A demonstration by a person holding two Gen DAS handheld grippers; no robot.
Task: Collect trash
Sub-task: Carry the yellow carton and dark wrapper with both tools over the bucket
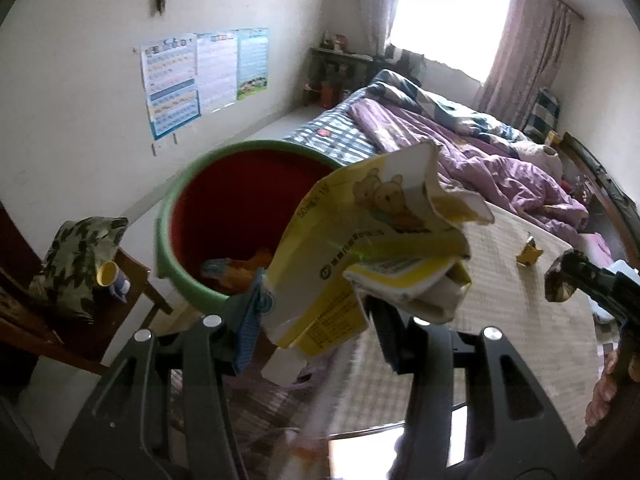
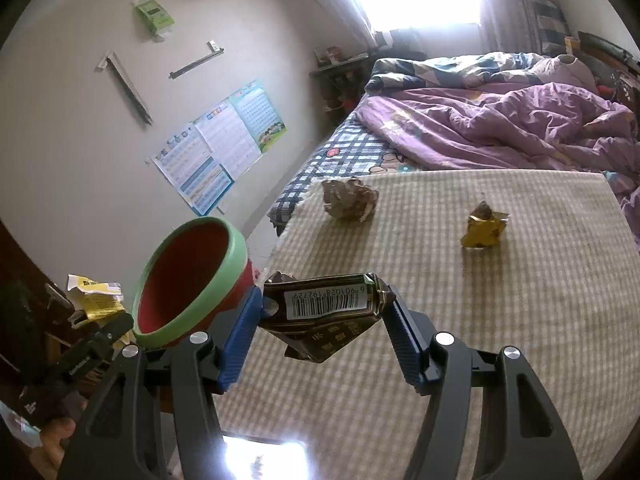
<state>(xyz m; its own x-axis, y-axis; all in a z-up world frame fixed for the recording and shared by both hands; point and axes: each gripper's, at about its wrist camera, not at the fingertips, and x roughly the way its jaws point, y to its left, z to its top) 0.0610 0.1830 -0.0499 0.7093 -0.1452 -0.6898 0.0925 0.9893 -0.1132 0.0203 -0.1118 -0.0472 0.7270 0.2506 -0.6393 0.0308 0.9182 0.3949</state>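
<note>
The crumpled yellow-and-white carton (image 1: pixel 376 248), printed with cartoon bears, is pinched in the left hand-held gripper (image 1: pixel 316 320) and held up in the air at the near right edge of the bin (image 1: pixel 176 216), partly over its opening. The bin is red inside with a pale green rim; in the left wrist view some orange and blue scraps (image 1: pixel 236 272) lie at its bottom. In the right wrist view the same carton (image 2: pixel 94 294) shows at the far left, beside the bin (image 2: pixel 236 248).

The right hand-held gripper (image 2: pixel 324 316) is closed on a flattened dark brown pack (image 2: pixel 324 308) with a white barcode label, its blue pads (image 2: pixel 240 332) pressing the pack's two ends. It is held above the near left part of the desk (image 2: pixel 500 320), which is covered with a beige checked cloth. From the left wrist view this gripper (image 1: pixel 568 280) appears at the right edge with the dark pack (image 1: pixel 560 284) in it.

Two more pieces of trash lie on the desk farther off: a crumpled brown wrapper (image 2: pixel 348 200) near the far left edge, and a crumpled gold wrapper (image 2: pixel 484 228) well apart from it, to the right. The gold one (image 1: pixel 528 252) is also seen in the left wrist view.

Beyond the desk is a bed (image 2: pixel 344 152) with a checked sheet and a rumpled purple quilt (image 2: pixel 500 128). Charts (image 1: pixel 204 76) hang on the wall to the left, and a bright window (image 1: pixel 448 16) stands at the far end. A wooden chair (image 1: pixel 136 280) with a leaf-patterned cushion (image 1: pixel 80 264) sits left of the bin.
</note>
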